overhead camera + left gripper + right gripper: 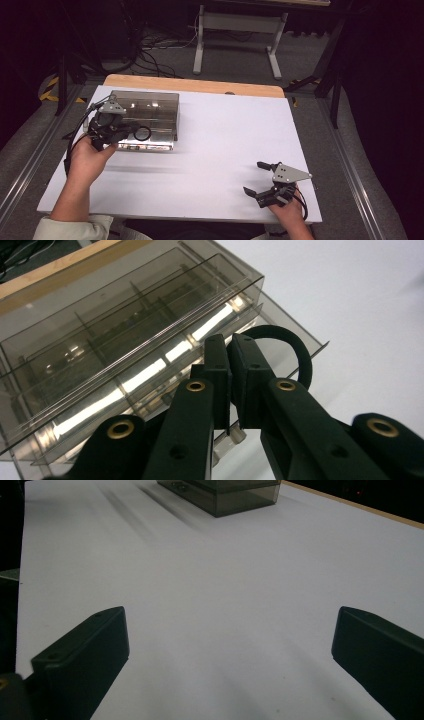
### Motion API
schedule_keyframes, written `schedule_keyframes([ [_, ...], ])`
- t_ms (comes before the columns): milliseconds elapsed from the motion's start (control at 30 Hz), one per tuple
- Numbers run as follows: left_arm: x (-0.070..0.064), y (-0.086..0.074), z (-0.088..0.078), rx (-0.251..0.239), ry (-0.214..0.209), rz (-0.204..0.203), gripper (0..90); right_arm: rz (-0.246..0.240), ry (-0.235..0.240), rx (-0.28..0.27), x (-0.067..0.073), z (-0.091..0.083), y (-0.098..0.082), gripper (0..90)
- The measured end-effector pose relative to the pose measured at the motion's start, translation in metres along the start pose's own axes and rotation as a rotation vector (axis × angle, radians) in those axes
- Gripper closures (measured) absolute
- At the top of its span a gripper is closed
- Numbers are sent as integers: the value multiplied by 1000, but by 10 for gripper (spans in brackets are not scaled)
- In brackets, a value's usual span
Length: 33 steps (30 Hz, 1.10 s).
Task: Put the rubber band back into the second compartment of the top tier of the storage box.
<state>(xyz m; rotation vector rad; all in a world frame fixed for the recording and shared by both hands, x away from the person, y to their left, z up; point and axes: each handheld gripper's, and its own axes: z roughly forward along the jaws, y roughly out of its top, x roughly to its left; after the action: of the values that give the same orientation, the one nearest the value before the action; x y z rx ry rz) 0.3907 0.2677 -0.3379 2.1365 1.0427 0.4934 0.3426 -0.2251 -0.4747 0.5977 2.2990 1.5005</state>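
Two grippers work over the white table [210, 165], one at each side. At the left, the left gripper [121, 131] hangs at the near front edge of a smoked clear plastic organiser box [150, 112], which sits at the table's far left corner. Its jaws are pinched nearly together on a black ring [142, 133]; in the left gripper view the ring [295, 352] loops out past the jaw tips, gripped at one side of its band, right over the box's front lip. The box [115, 345] has a see-through lid and dividers inside. Well apart, at the near right corner, the right gripper [260, 179] rests low by the table's edge, its jaws spread wide with nothing but bare table between them.
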Motion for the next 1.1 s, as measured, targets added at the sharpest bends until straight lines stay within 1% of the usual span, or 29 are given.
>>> schedule_keyframes([
  [100,2,-1,2,16,21,-2,860,0,1,0,0,0,0,25],
  [133,3,-2,2,22,34,-5,860,0,1,-1,0,0,0,25],
  [233,5,-3,5,37,50,-7,860,-4,-1,-1,0,0,0,25],
  [367,8,-5,8,51,53,-15,860,-3,0,-2,0,0,0,25],
  [400,8,-5,9,54,60,-16,861,-3,1,-1,0,0,0,25],
  [433,9,-5,10,61,54,-15,860,-4,0,-2,0,0,0,25],
  [600,12,-7,14,75,80,-17,860,-4,0,-1,0,0,0,25],
  [867,17,-11,23,96,82,-19,860,-9,0,-1,0,1,0,25],
  [933,18,-11,24,106,82,-27,860,-7,1,0,0,1,0,25],
  [1000,19,-12,26,103,87,-21,860,-8,0,0,0,1,0,26],
  [1100,20,-13,29,119,91,-27,860,-8,0,0,0,1,0,26],
])
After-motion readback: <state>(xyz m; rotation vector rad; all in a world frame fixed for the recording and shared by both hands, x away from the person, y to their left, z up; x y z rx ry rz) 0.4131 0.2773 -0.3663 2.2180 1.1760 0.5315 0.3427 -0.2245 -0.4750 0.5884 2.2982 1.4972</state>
